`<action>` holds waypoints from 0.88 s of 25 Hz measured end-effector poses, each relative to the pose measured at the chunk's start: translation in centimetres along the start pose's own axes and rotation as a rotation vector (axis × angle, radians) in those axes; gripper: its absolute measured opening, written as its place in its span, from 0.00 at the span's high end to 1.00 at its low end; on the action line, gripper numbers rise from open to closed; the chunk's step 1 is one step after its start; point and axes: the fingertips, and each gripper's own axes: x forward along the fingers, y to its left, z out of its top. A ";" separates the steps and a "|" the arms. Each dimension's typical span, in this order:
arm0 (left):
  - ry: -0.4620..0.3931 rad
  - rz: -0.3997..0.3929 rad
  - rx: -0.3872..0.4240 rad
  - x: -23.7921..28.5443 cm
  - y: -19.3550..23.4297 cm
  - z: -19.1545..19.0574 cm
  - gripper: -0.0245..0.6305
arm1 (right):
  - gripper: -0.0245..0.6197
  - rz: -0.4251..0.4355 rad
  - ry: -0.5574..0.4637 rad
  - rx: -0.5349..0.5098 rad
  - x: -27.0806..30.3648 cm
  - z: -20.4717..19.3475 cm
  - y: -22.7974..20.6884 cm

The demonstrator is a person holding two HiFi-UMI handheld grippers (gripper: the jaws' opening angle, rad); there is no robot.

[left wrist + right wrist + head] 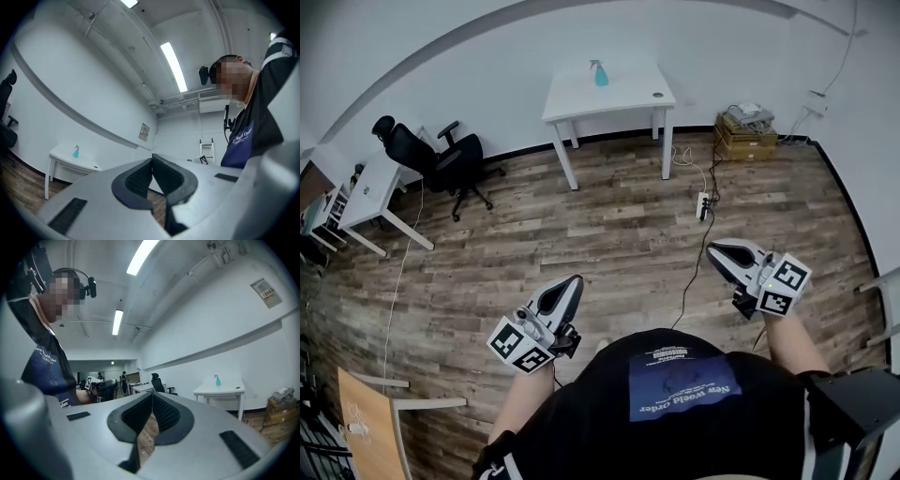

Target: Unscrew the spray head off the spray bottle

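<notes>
A small teal spray bottle (600, 73) with a pale spray head stands on a white table (628, 98) by the far wall. It also appears tiny in the left gripper view as the spray bottle (76, 151) and in the right gripper view as the spray bottle (217, 380). My left gripper (575, 280) is shut and empty, held low near the person's body, far from the table. My right gripper (713, 249) is also shut on nothing, over the wooden floor at the right.
A black office chair (441, 159) and a white desk (370, 192) stand at the left. Cardboard boxes (745, 136) sit by the wall at the right. A power strip (703, 204) and its cable lie on the floor. A wooden board (366, 427) stands at lower left.
</notes>
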 end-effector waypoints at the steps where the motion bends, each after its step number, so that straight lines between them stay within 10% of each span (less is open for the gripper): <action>1: 0.003 -0.012 0.004 -0.3 1.5 0.5 0.98 | 0.97 -0.013 -0.002 -0.011 1.5 0.5 0.0; 22: 0.005 -0.060 0.005 -7.2 23.2 6.6 0.98 | 0.97 -0.046 0.011 -0.053 25.4 2.2 -0.2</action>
